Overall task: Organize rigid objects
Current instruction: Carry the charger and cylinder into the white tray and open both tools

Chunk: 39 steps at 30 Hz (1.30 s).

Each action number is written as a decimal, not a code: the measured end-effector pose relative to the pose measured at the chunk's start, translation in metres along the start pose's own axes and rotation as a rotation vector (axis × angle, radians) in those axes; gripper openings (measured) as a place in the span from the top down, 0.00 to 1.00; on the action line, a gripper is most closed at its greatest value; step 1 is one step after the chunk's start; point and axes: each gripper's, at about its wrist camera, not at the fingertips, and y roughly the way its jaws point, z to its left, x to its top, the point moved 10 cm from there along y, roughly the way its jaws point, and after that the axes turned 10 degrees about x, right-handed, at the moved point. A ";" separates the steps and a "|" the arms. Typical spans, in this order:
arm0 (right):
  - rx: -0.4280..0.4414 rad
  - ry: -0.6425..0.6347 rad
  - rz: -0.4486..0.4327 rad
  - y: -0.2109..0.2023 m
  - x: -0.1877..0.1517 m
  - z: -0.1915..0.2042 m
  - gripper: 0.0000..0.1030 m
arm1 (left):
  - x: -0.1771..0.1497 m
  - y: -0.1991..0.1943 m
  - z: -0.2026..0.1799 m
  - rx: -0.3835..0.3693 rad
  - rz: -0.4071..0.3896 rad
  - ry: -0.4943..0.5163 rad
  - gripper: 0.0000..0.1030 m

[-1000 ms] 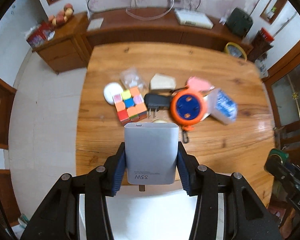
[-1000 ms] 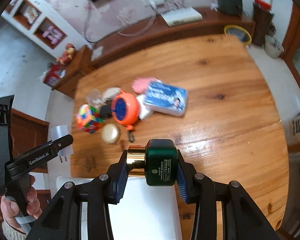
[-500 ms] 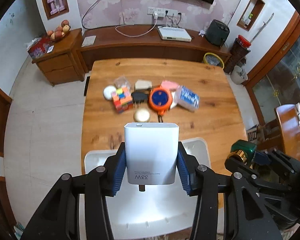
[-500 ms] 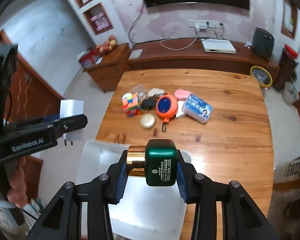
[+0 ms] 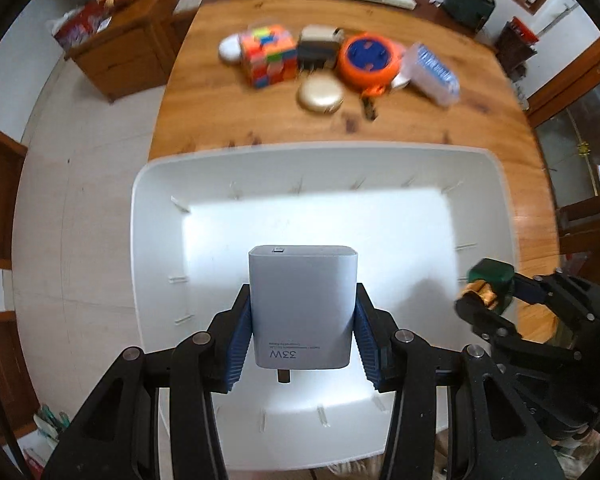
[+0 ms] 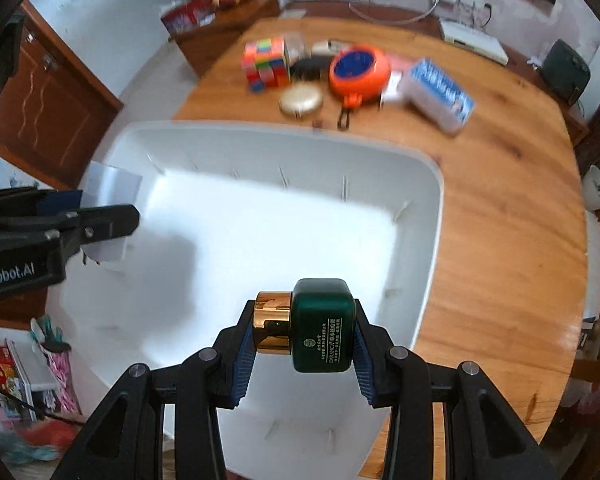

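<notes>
Left wrist view looks straight down into a white bin [image 5: 160, 184] on the wooden worktop [image 5: 440, 128], with the left claw [image 5: 302, 338] pinching a grey charger block [image 5: 302, 304] between its blue pads; the block hangs above the bin floor, prongs toward the camera. Right wrist view shows the right claw [image 6: 304, 334] clamped on a green bottle with a gold cap [image 6: 322, 326], held sideways over the right part of the same bin.

Both loads sit over the bin at once, so the likeliest trouble, as I judge it, is the two claws crowding each other near the middle and knocking one item loose. The bottle is gripped partly across its cap end, so it could pivot or roll out unevenly on release. Letting go from this height might make either hard item bounce or tip against the bin wall.

How far the items are above the bin floor cannot be told; glare washes it out. The pile beyond the bin is motion-blurred: a colour cube [image 5: 268, 54], an orange reel [image 5: 366, 56], a gold compact [image 5: 320, 96] and a blue-printed pack [image 5: 434, 72] can be made out, while the things behind them stay unclear. The bin's near edge is hidden by the claws.
</notes>
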 end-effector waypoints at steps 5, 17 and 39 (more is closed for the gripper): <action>-0.063 -0.004 0.057 0.024 -0.017 -0.014 0.59 | 0.000 0.027 0.004 0.052 -0.008 0.022 0.51; -0.214 0.049 0.063 0.028 -0.018 -0.032 0.59 | 0.014 0.045 -0.007 0.109 -0.042 0.073 0.51; -0.332 0.163 0.095 0.018 -0.031 -0.080 0.53 | 0.007 0.056 -0.028 0.167 -0.012 0.146 0.51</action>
